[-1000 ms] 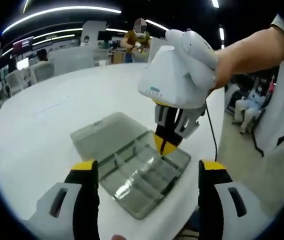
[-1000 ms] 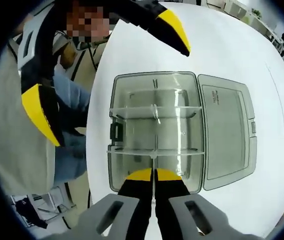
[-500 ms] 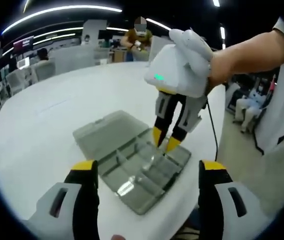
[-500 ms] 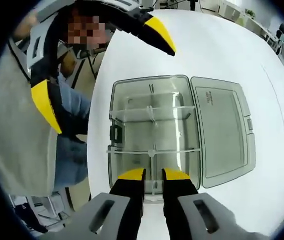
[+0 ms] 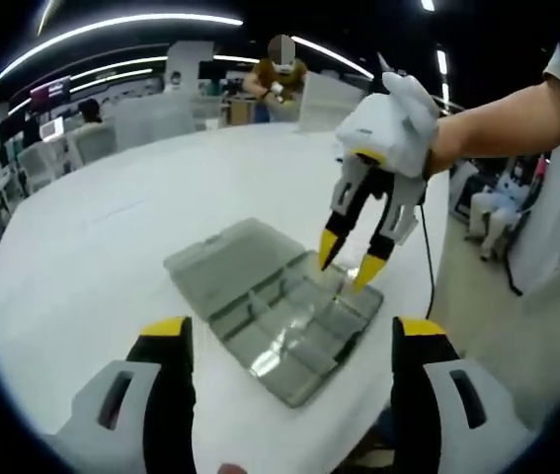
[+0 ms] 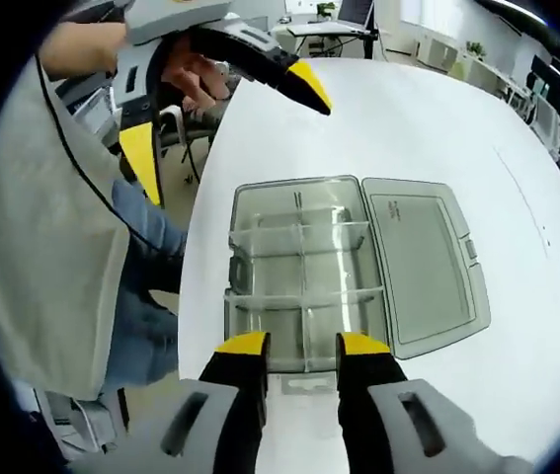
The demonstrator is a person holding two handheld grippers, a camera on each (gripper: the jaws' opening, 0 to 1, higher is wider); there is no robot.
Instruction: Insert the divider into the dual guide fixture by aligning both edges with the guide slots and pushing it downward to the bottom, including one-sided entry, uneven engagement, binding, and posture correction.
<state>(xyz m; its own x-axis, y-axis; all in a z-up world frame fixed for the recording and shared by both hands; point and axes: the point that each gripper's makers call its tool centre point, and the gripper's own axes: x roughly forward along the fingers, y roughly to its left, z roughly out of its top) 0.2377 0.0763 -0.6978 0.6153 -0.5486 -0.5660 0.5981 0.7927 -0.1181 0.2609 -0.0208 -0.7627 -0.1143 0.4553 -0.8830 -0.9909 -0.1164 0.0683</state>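
Observation:
A clear plastic compartment box (image 6: pixel 260 267) (image 5: pixel 289 336) lies on the white table with its lid (image 6: pixel 423 262) (image 5: pixel 222 262) folded open flat beside it. Clear dividers (image 6: pixel 304 296) stand inside it, and a short one (image 6: pixel 305 324) runs from the cross wall to the near wall. My right gripper (image 6: pixel 303 346) (image 5: pixel 351 259) hangs just above the box's near end, open, with nothing between its fingers. My left gripper (image 5: pixel 292 331) (image 6: pixel 225 123) is held back from the box, wide open and empty.
The round white table (image 5: pixel 92 257) has bare room left of and beyond the box. The box lies close to the table edge, where a person's sleeve (image 6: pixel 52 247) and legs are. Chairs and people (image 5: pixel 280 69) are far behind.
My right gripper went from shut at the short divider to open and has lifted away from the box. The divider stays standing in the box. My left gripper stays open.

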